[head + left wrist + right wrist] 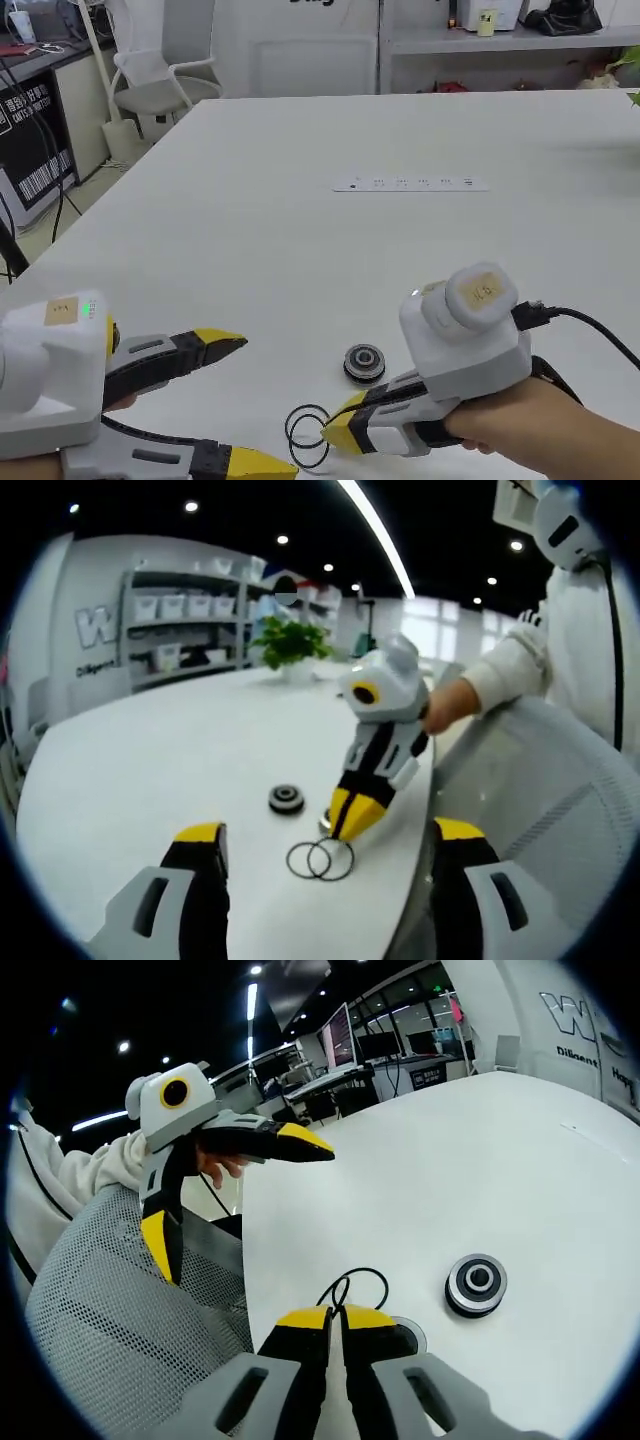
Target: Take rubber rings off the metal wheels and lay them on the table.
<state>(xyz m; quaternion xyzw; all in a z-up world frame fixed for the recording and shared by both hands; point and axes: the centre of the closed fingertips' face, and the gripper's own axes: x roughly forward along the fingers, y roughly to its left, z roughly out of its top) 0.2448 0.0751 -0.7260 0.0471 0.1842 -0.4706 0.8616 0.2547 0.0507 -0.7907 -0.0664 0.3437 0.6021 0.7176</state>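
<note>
Two thin black rubber rings (pixel 306 436) (pixel 320 860) lie overlapping on the white table near its front edge. My right gripper (pixel 330 430) (pixel 335 1312) is shut, its yellow tips pinching the edge of one ring (pixel 362 1278). A metal wheel (pixel 364 362) (pixel 287 799) (pixel 476 1284) stands just beyond the rings. A second round metal piece (pixel 408 1336) sits partly hidden under the right gripper. My left gripper (pixel 243 403) (pixel 328 835) is held wide open to the left of the rings, holding nothing.
The white table (pixel 400 240) stretches far ahead, with a flat power strip (pixel 410 184) set in its middle. An office chair (pixel 150 70) stands past the far left corner. A mesh chair back (pixel 120 1310) is close behind the front edge.
</note>
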